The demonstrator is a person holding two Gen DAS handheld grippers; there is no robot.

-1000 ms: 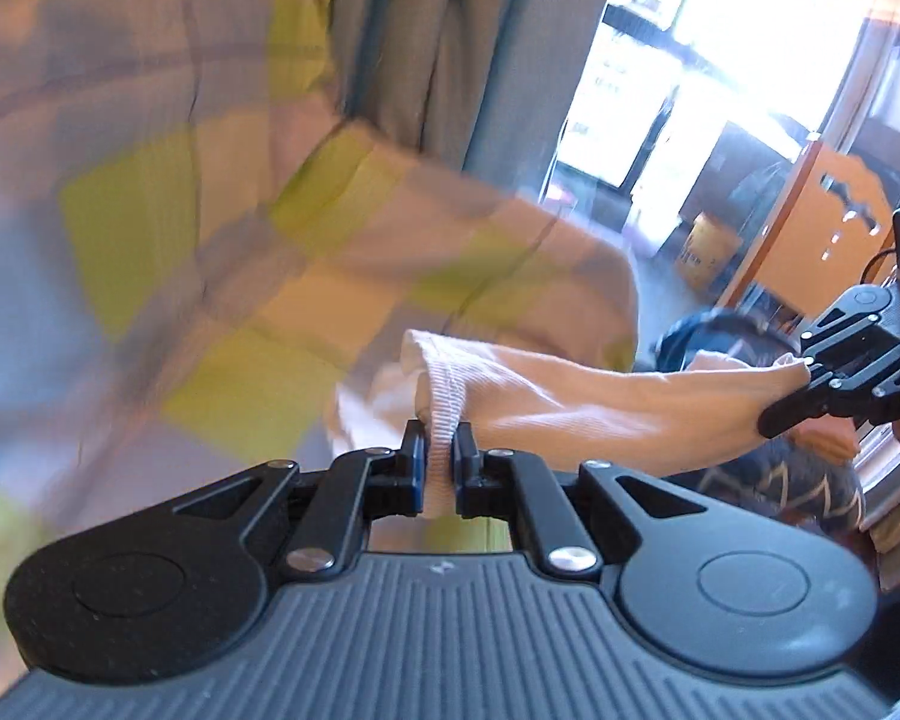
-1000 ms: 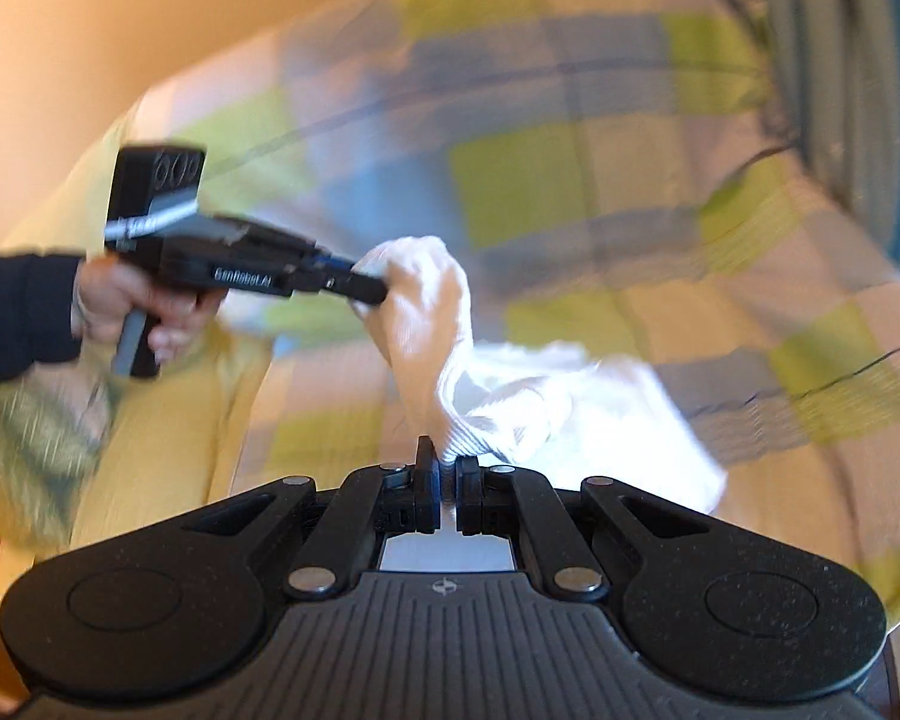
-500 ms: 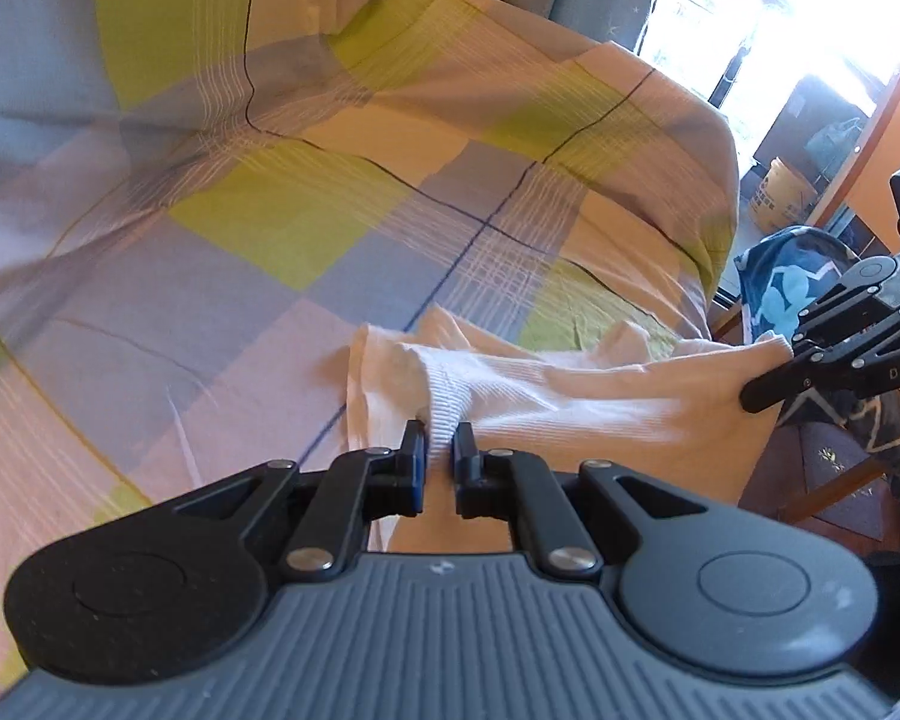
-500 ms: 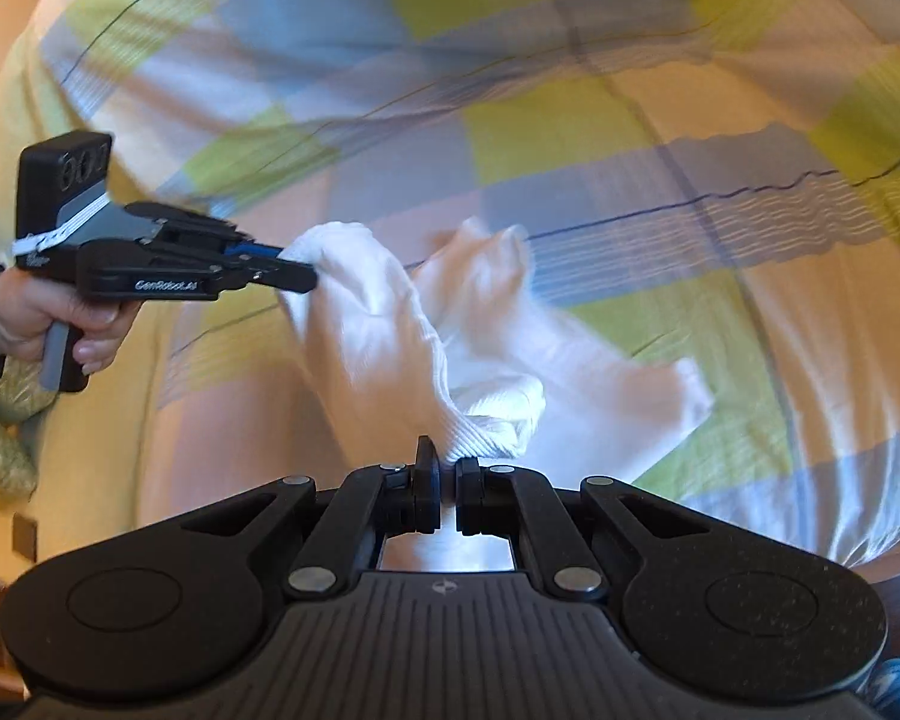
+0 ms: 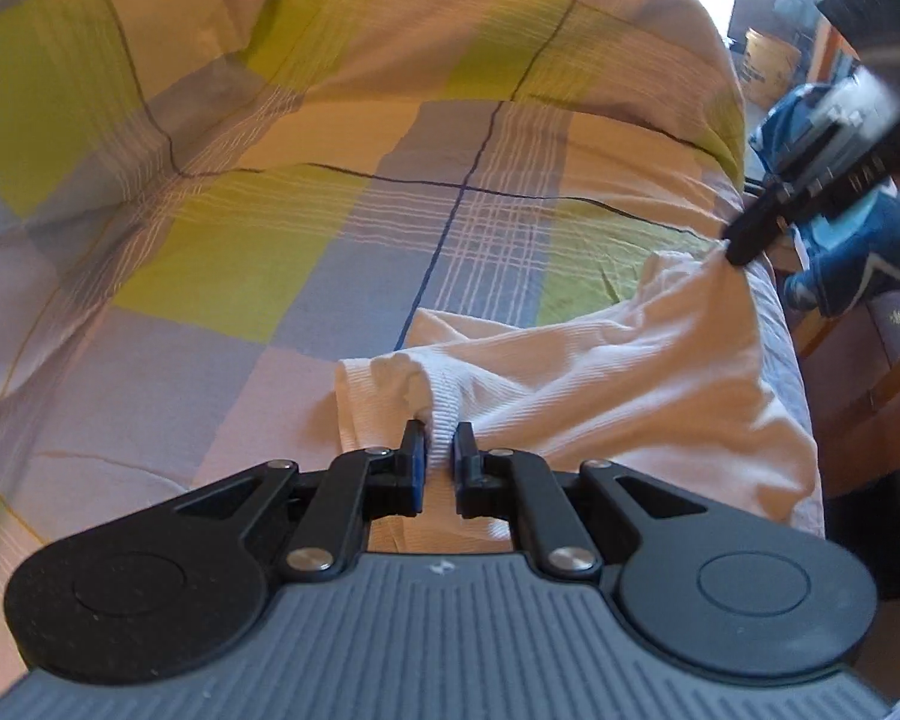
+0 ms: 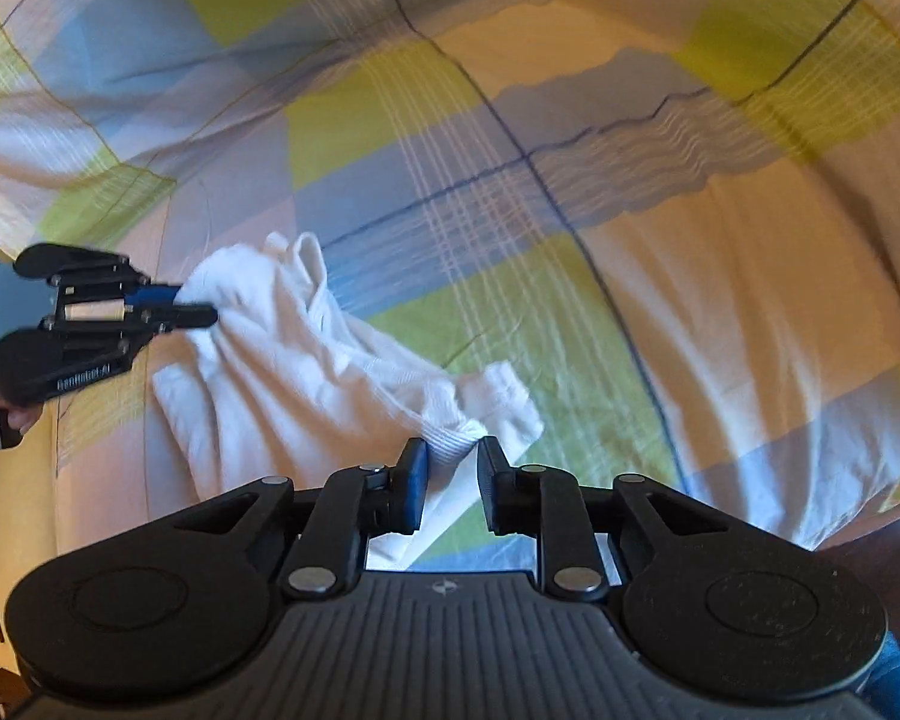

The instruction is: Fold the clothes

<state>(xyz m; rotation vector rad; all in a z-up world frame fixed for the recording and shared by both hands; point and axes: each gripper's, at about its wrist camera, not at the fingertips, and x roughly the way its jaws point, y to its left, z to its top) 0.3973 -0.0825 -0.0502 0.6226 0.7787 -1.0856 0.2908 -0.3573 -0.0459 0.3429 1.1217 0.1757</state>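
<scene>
Lying crumpled on the checked bedspread [image 5: 306, 222] near the bed's edge, the white garment [image 5: 618, 372] has its ribbed hem between the fingers of the left hand-held gripper [image 5: 440, 450], which sit a little apart with the hem touching both pads, so a firm clamp cannot be told. Seen from the right wrist, the right hand-held gripper [image 6: 452, 468] has its fingers apart with a ribbed edge of the garment bunched loosely between them, while the left one at the far end shows its tips pressed on the cloth.
</scene>
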